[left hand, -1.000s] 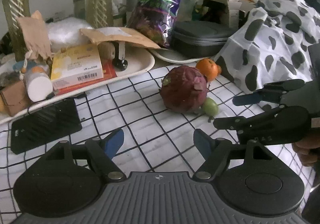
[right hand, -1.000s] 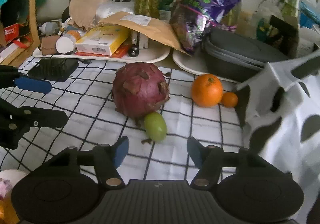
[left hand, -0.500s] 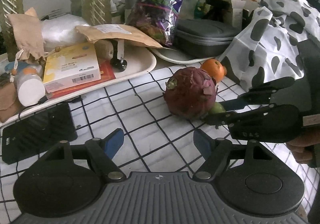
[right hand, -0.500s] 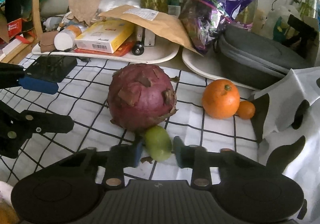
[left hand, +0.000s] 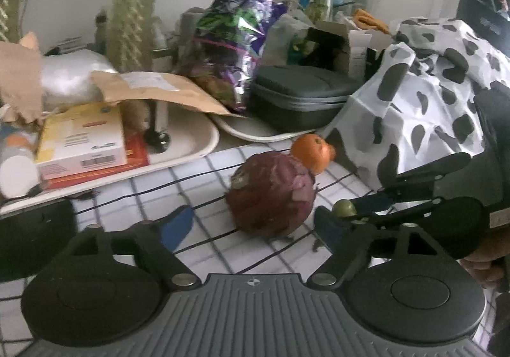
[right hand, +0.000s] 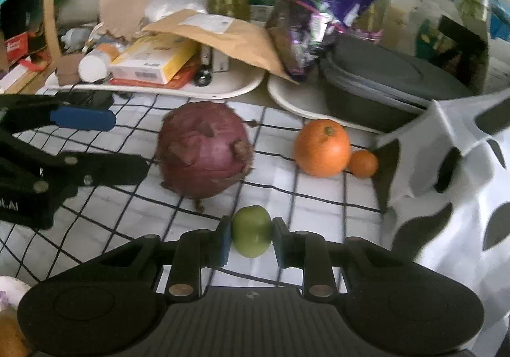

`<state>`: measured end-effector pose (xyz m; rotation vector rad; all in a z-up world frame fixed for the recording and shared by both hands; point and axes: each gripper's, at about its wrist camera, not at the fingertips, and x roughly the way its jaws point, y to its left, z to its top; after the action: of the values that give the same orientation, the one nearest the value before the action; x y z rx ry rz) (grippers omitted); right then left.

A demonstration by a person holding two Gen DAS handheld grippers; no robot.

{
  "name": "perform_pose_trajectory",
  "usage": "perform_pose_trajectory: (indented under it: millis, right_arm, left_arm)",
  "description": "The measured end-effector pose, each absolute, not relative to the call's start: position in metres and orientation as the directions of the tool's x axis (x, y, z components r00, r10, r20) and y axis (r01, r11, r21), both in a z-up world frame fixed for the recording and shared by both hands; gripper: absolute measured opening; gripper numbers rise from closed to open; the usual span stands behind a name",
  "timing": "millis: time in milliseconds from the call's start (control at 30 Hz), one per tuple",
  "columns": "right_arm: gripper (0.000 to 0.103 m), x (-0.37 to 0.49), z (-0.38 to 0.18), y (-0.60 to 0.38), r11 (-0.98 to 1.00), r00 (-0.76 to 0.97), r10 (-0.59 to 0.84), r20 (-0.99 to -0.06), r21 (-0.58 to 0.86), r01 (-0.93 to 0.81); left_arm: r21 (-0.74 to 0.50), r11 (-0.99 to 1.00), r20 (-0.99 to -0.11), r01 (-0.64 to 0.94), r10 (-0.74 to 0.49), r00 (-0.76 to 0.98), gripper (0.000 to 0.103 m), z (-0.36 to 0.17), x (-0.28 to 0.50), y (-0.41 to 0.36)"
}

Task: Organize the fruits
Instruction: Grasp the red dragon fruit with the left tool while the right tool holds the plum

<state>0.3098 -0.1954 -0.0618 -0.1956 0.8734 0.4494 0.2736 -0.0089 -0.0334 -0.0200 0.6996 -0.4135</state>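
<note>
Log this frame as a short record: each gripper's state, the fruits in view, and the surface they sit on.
right gripper: shut on small green fruit
left gripper: jaws opening, nothing between fingers
in front of left gripper: dragon fruit
other fruit: large orange, small orange, touching
surface: checked cloth

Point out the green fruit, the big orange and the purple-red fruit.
green fruit (right hand: 251,231), right wrist view, middle of its skin.
big orange (right hand: 321,148), right wrist view, centre of its front.
purple-red fruit (right hand: 204,149), right wrist view, its front face.

Yellow box print perhaps too blurred.
</note>
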Motion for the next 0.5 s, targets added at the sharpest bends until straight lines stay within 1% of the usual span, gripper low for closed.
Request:
perform_pose_trajectory:
  millis: [133, 267, 500]
  right_arm:
    - [0.028, 0.311, -0.057, -0.209, 0.908, 0.583, 0.284, -0.761, 0.018, -0.419]
    - [0.028, 0.314, -0.054, -0.221, 0.922, 0.596, 0.275, -0.754, 0.031, -0.386]
    - [0.028, 0.314, -0.051, -0.232, 0.928, 0.601, 0.273, -0.751, 0.041, -0.371]
  left_arm:
    - [-0.168, 0.913, -0.620, 0.371, -0.390, 0.681, 0.088, -0.039, 0.284, -0.018]
    - [-0.139, 0.908, -0.623, 0.396, -0.391, 0.678, 0.089, -0.048, 0.295, -0.030]
    - [-0.165, 0.906, -0.634, 0.389, -0.400, 0.662, 0.089, -0.061, 0.315, -0.037]
